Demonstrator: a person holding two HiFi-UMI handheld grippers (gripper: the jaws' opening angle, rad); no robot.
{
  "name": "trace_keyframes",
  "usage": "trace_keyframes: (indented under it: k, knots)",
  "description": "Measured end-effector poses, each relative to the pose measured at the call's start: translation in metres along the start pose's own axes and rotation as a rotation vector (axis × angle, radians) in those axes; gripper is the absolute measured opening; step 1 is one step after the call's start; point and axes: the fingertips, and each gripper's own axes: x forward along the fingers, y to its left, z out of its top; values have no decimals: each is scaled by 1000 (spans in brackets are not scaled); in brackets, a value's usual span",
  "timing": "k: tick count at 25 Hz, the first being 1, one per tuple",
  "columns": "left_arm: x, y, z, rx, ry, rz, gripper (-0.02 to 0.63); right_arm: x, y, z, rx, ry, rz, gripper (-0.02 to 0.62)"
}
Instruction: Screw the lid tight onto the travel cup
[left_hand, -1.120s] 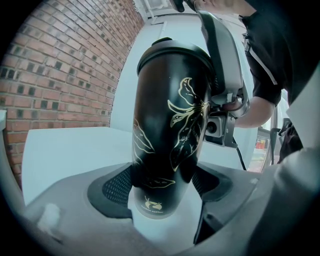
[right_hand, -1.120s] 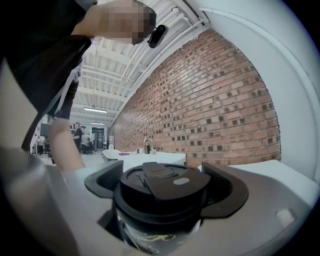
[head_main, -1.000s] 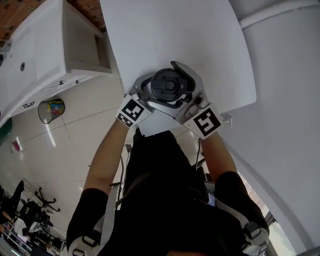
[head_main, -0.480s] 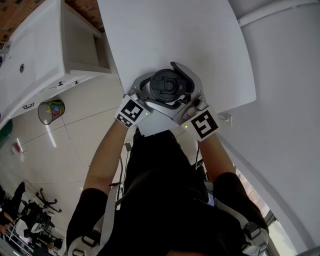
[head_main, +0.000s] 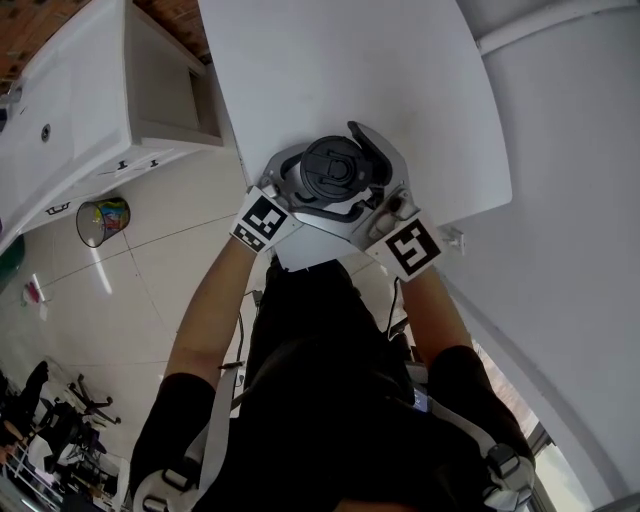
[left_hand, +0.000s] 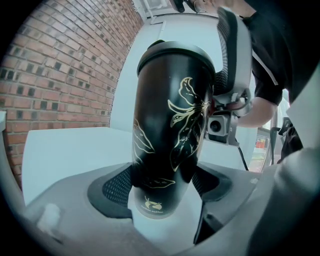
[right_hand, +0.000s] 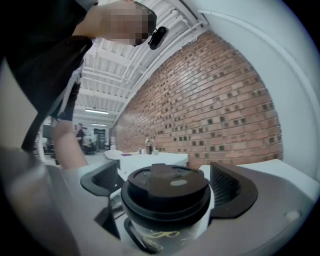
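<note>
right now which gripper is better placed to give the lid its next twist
Right. The right gripper brackets the lid, jaws just opened and clear of it, so it likely only needs to close and turn. The left gripper is clamped low on the cup, steadying it.

place: open-plan office | cues: brick wall (right_hand: 215, 100), white table (head_main: 330, 70) (exposed ceiling (right_hand: 112, 70) overhead)

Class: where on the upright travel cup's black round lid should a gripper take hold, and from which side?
Probably its outer rim, approached level from the side, pads on opposite flanks: the black round lid is circular and sits atop the black patterned travel cup, clamped low by the left gripper. The right gripper, jaws just opened, straddles it.
</note>
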Motion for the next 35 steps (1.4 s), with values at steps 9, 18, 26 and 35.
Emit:
trace_keyframes:
  k: [9,18,26,35]
  knots:
    - [-1,-1,0,-2,1,0,374,-2,12,-12,-214,251,458,548]
    - [-2,-1,0,0,0,0,375,-6,-6,8,2,-31,64,500]
    - [-3,-1,0,-1,-1,-2,374,-11,-7,8,-18,-66,-148,459]
    - [-3,1,0,3,2,-5,376,-10,-8,-7,-7,-41,-373,451]
